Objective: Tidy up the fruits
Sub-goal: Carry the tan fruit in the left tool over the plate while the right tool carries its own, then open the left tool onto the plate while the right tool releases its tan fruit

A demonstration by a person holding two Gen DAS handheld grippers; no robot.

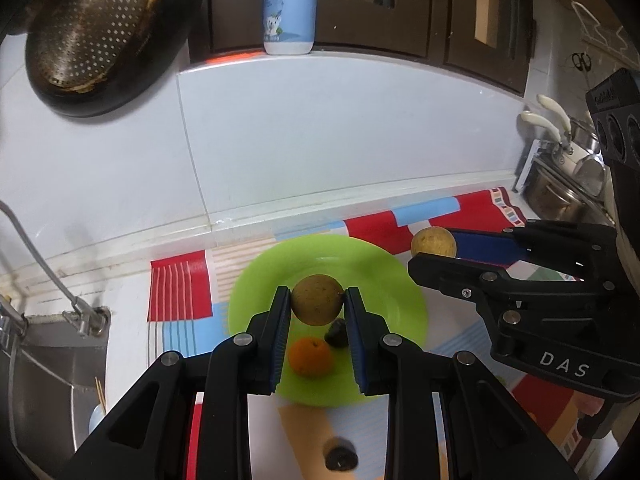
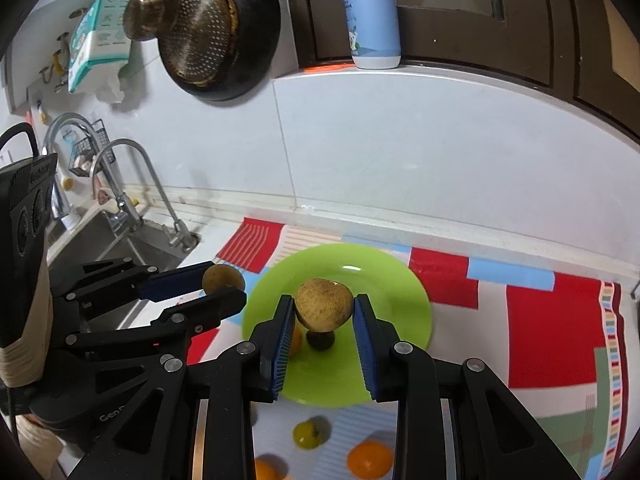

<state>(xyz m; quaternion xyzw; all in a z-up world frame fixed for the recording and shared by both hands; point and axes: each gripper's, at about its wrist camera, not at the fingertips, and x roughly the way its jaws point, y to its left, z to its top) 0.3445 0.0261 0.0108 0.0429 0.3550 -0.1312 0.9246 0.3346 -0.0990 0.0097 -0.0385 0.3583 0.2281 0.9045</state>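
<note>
Both grippers are loaded over the green plate (image 1: 400,280): the left gripper (image 1: 317,306) clamps a brown fruit (image 1: 316,300) right at its fingertips. The right gripper (image 2: 324,308) pinches a tan fruit (image 2: 323,304) the same way, tips only, above a dark fruit (image 2: 320,340) on the plate

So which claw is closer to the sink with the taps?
Left. The left claw, gripping a brown fruit, hangs beside the sink; the right claw holds its fruit over the green plate, farther away.
</note>
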